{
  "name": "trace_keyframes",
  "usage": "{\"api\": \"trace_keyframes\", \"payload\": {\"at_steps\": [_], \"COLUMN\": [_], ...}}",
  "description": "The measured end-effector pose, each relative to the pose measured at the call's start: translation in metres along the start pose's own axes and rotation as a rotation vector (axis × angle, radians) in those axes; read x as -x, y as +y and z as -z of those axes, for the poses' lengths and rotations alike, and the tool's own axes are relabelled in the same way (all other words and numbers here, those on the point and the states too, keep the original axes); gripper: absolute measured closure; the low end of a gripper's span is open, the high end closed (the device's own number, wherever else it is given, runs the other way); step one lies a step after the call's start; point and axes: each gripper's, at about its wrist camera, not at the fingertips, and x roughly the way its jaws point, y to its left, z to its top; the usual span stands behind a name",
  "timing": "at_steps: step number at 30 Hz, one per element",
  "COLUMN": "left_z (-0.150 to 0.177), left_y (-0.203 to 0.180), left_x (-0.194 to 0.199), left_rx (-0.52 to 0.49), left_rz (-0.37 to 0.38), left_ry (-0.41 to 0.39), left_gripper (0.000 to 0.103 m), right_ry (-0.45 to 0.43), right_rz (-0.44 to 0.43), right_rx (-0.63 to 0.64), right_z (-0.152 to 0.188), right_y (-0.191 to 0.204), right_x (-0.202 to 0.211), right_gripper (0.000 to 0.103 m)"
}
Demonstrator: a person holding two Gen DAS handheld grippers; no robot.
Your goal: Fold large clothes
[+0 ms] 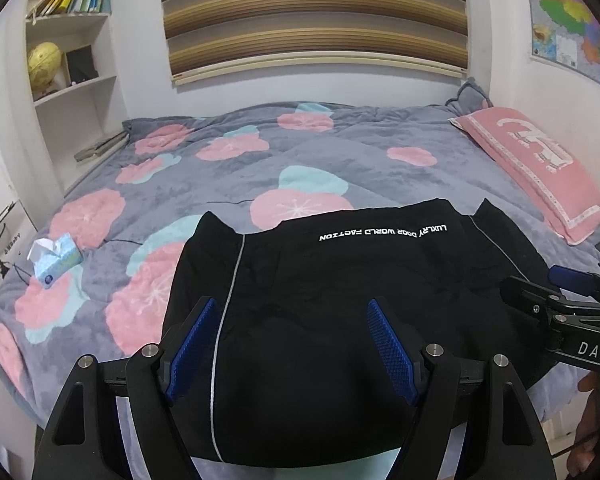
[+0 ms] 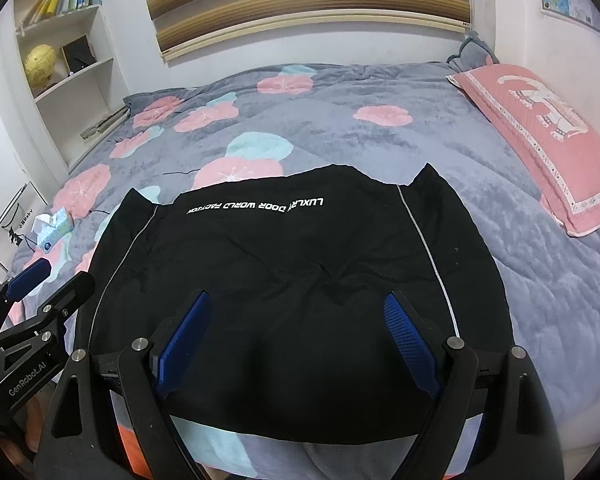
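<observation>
A black garment (image 1: 340,300) with white lettering and thin grey piping lies folded into a rough rectangle on the bed; it also shows in the right wrist view (image 2: 300,264). My left gripper (image 1: 292,312) is open and empty, hovering over the garment's near left part. My right gripper (image 2: 296,308) is open and empty over the near middle. The right gripper shows at the right edge of the left wrist view (image 1: 540,284), and the left gripper at the left edge of the right wrist view (image 2: 56,276).
The grey blanket with pink flowers (image 1: 228,148) covers the bed. A pink pillow (image 1: 540,164) lies at the right. A tissue box (image 1: 56,260) sits at the left. A white bookshelf with a globe (image 1: 46,62) stands at the far left.
</observation>
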Motion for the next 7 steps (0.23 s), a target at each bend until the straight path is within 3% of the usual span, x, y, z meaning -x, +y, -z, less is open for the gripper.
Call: {"api": "trace_keyframes", "payload": {"at_steps": [4, 7], "left_z": [0.0000, -0.0014], "left_y": [0.0026, 0.0089], "left_x": [0.0022, -0.0010], "left_rx": [0.006, 0.030], "left_rz": [-0.016, 0.002], "left_ry": [-0.035, -0.017], "left_gripper": [0.025, 0.025], "right_ry": [0.006, 0.008], "right_rz": [0.001, 0.002], "right_rx": [0.001, -0.001], "right_z": [0.0004, 0.0007], "right_y": [-0.0009, -0.0015], "right_x": [-0.0024, -0.0035], "right_gripper": [0.013, 0.013]}}
